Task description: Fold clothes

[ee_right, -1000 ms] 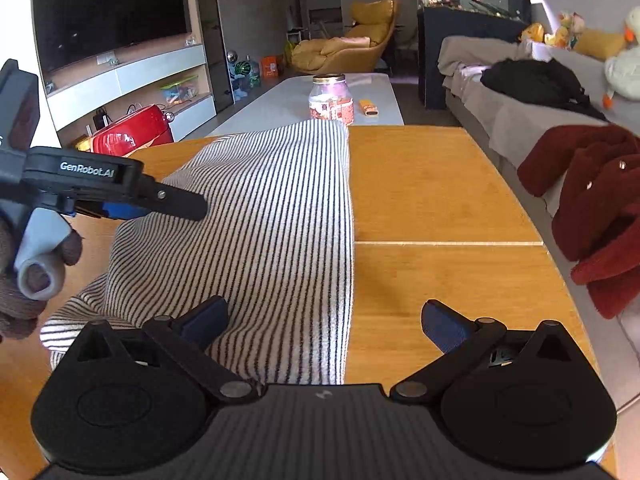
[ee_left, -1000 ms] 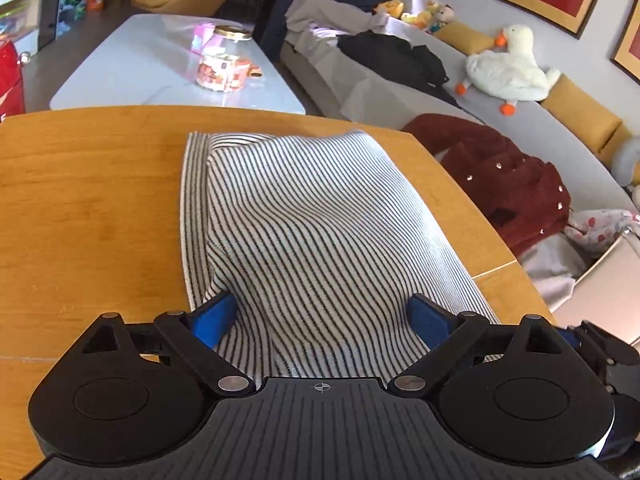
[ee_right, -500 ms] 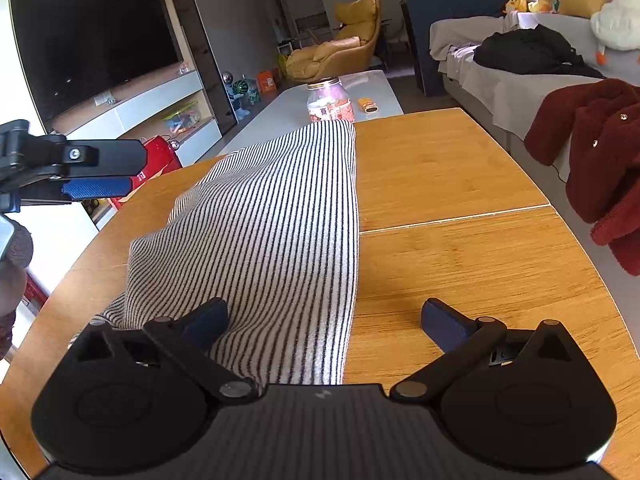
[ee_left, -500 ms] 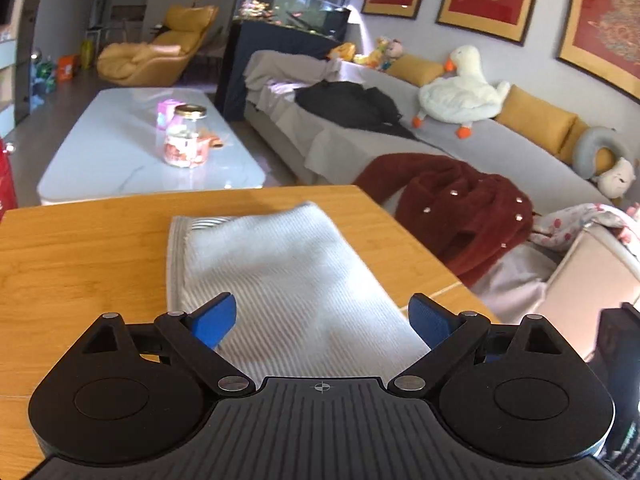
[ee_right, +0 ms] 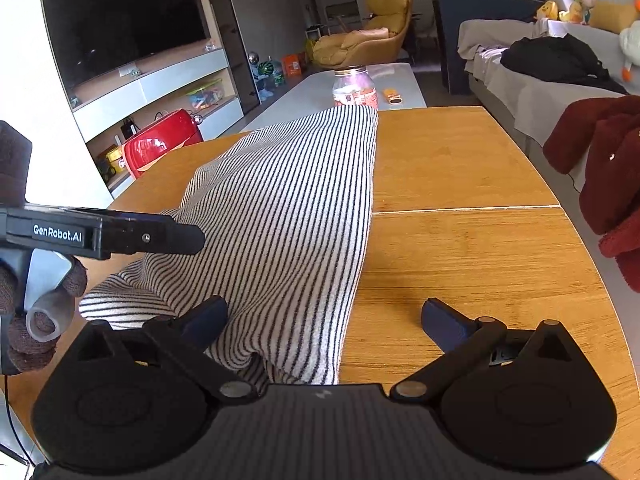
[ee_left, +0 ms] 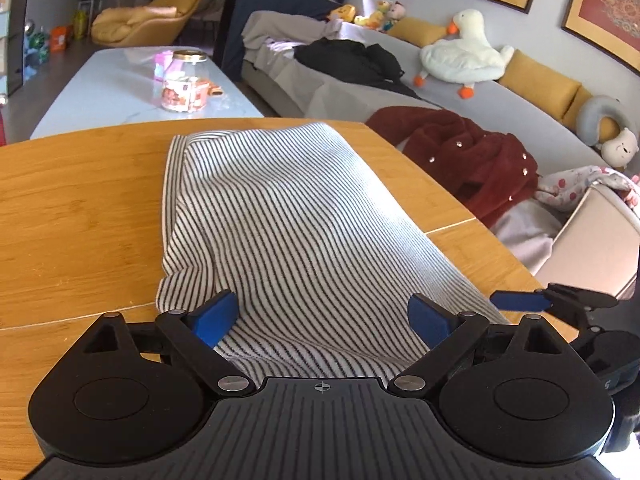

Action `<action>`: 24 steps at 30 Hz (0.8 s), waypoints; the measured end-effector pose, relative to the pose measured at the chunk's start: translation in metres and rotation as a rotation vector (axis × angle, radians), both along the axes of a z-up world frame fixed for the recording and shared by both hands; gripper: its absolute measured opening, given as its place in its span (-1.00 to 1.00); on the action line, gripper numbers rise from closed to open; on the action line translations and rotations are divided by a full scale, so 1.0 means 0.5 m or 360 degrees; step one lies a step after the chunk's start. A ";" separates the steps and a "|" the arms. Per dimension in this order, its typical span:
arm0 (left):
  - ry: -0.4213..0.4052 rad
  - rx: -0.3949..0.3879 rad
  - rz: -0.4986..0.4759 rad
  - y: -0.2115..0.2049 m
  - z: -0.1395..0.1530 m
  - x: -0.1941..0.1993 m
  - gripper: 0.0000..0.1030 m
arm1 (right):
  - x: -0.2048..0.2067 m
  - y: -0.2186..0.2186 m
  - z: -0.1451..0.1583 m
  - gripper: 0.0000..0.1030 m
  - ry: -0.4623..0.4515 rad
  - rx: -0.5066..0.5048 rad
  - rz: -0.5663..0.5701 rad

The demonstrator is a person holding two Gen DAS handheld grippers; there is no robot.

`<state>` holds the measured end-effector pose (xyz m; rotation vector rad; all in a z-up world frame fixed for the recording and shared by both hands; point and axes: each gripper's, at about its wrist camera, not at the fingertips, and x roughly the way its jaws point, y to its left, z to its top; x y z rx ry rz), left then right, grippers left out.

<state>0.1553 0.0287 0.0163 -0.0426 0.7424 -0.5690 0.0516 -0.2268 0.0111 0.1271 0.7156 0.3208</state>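
A black-and-white striped garment lies folded lengthwise on the wooden table; it also shows in the right wrist view. My left gripper is open, its blue fingers either side of the garment's near end, nothing held. My right gripper is open over the garment's near right edge, its left finger on the cloth, its right finger over bare wood. The right gripper's fingers show at the right in the left wrist view, and the left gripper's side shows at the left in the right wrist view.
The table's right edge is close. A dark red fleece coat lies on the grey sofa beyond it. A glass jar stands on the white coffee table behind. A red case sits by the TV unit.
Both grippers stayed open. The left gripper rose away from the garment half a second ago and is now back down at its near end. The right gripper shifted slightly.
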 end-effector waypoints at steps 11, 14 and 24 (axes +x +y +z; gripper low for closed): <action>-0.0085 0.0085 0.0006 -0.017 0.002 -0.025 0.89 | 0.037 0.038 0.037 1.00 -0.0104 -0.0344 -0.0032; -0.0089 0.0085 -0.0001 -0.020 0.001 -0.028 0.89 | 0.031 0.045 0.006 1.00 -0.0128 -0.0438 -0.0024; -0.0100 0.0081 -0.0013 -0.026 -0.009 -0.049 0.94 | 0.016 0.025 0.005 1.00 -0.0111 -0.0449 -0.0018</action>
